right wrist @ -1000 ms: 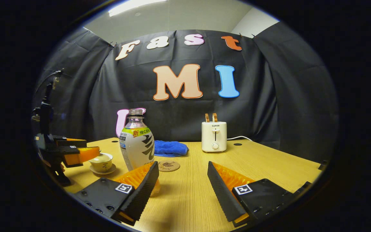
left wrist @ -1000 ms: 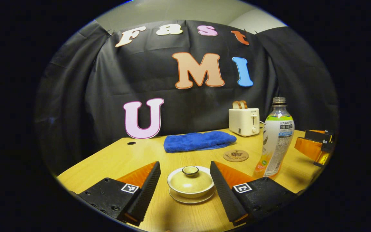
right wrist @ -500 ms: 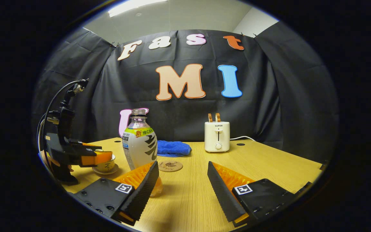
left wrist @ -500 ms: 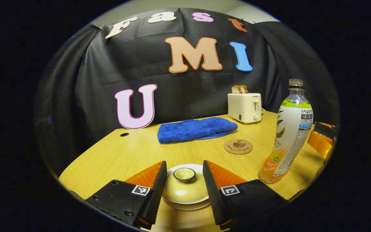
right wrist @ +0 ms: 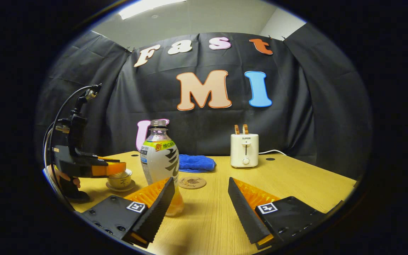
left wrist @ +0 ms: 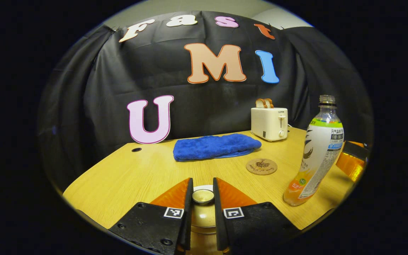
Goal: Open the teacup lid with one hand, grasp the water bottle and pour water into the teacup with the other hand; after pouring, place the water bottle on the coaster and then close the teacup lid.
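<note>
One teacup sits on its saucer at the table's near left, its lid level, knob upward. Left gripper, held level over the cup, has narrowed its fingers against the lid knob. One water bottle stands upright, uncapped neck up, just beside the right gripper, which is spread wide, holding nothing. One coaster, one blue towel and one toaster lie beyond.

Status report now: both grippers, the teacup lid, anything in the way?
Left gripper shut on lid knob. Right gripper open, short of the upright water bottle. Coaster bare. Nothing in the way.
</note>
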